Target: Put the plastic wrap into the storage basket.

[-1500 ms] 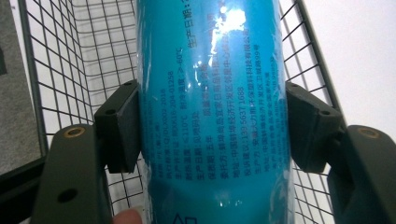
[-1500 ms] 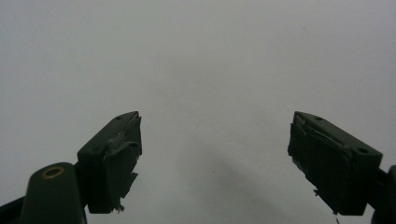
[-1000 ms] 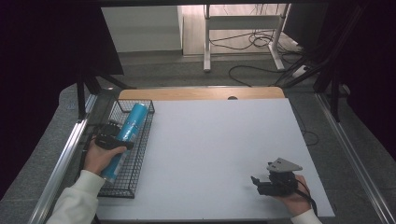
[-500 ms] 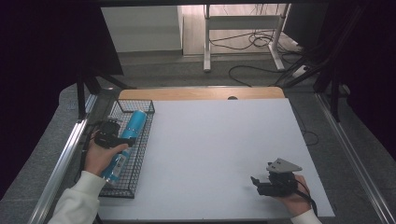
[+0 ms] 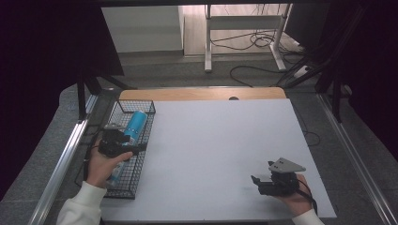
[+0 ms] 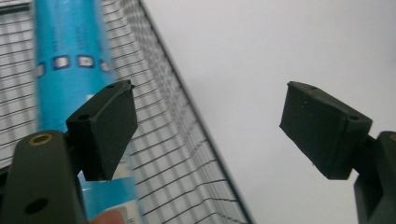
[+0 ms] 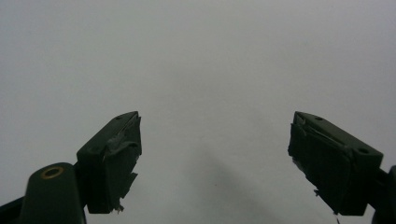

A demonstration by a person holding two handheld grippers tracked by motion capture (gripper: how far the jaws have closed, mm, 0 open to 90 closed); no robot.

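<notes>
- The blue tube [image 5: 133, 126] lies lengthwise in the black wire basket [image 5: 141, 154], at the left edge of the white tabletop [image 5: 220, 145].
- The left gripper [image 5: 136, 149] hovers over the basket's right side; its fingers [image 6: 105, 126] have just been opening and stand wide with nothing between them, the tube off to one side.
- The right gripper [image 5: 256, 180] sits low at the tabletop's near right, fingers [image 7: 112, 158] spread, holding nothing.

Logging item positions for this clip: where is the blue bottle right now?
In the high view the blue bottle lies in the black wire basket at the table's left edge, beside the open left gripper, whose jaws have just been opening.
</notes>
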